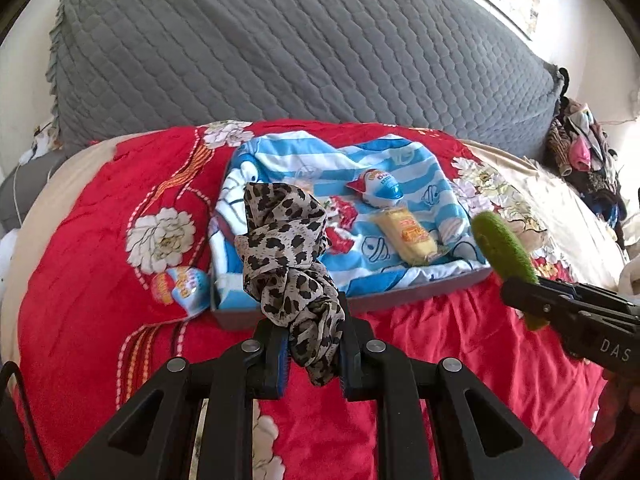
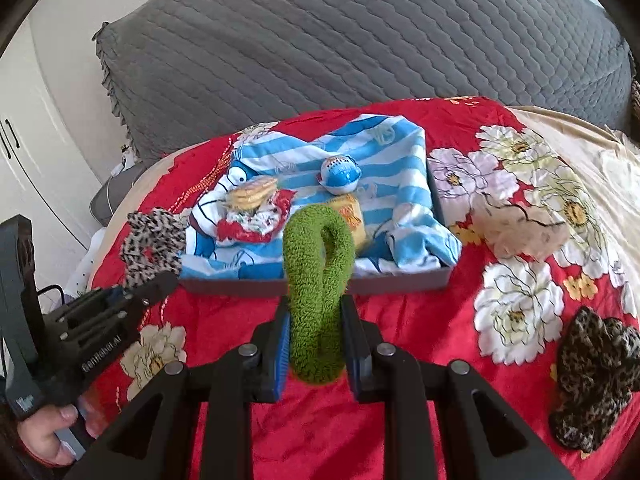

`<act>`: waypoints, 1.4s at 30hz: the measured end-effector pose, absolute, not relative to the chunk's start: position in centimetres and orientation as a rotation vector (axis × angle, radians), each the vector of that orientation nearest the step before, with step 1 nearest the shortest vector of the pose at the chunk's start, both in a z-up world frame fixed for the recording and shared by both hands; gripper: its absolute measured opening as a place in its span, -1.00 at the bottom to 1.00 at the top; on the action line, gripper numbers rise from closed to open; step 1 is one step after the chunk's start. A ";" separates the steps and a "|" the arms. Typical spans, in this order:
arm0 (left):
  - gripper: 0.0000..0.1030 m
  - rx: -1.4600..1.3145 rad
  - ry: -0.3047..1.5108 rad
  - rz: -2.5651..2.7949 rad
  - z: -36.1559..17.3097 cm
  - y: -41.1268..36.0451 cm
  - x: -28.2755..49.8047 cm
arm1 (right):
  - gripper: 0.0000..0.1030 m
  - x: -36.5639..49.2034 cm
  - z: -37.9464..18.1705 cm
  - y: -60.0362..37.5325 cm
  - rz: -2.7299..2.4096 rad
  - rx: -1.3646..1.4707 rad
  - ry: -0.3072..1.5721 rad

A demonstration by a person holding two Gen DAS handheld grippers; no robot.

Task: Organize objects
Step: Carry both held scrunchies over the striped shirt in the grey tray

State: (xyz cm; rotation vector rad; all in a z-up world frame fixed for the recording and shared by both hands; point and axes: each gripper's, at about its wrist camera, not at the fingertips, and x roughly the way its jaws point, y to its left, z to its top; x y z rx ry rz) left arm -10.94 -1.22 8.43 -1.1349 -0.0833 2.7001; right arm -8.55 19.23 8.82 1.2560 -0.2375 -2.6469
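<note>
My left gripper (image 1: 308,344) is shut on a pale leopard-print scrunchie (image 1: 286,256) and holds it above the near left corner of a grey tray (image 1: 420,298). In the right wrist view that gripper (image 2: 160,284) and its scrunchie (image 2: 152,240) sit left of the tray (image 2: 320,286). My right gripper (image 2: 316,340) is shut on a green fuzzy scrunchie (image 2: 316,276) just before the tray's near rim. From the left wrist view it (image 1: 516,296) shows at the right with the green scrunchie (image 1: 504,250). A blue striped cloth (image 2: 392,160) lines the tray.
On the cloth lie an egg-shaped blue packet (image 2: 340,174), a yellow packet (image 2: 352,212) and a red-and-white scrunchie (image 2: 256,224). A dark leopard scrunchie (image 2: 592,376) and a beige fluffy one (image 2: 520,232) rest on the red blanket. Another packet (image 1: 182,288) lies left of the tray.
</note>
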 end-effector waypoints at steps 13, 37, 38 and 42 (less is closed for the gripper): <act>-0.64 -1.122 -0.064 2.696 8.0 0.4 -15.5 | -0.55 -12.7 8.1 18.1 -2.628 1.250 -0.262; -0.64 -1.115 0.001 2.682 6.2 4.0 -22.2 | -0.55 -20.6 5.9 18.2 -2.643 1.280 -0.222; -0.64 -1.117 -0.002 2.682 6.0 4.1 -22.4 | -0.55 -20.9 5.8 18.1 -2.639 1.282 -0.219; -0.64 -1.128 0.011 2.686 5.4 4.4 -23.0 | -0.55 -21.6 5.1 17.9 -2.631 1.288 -0.209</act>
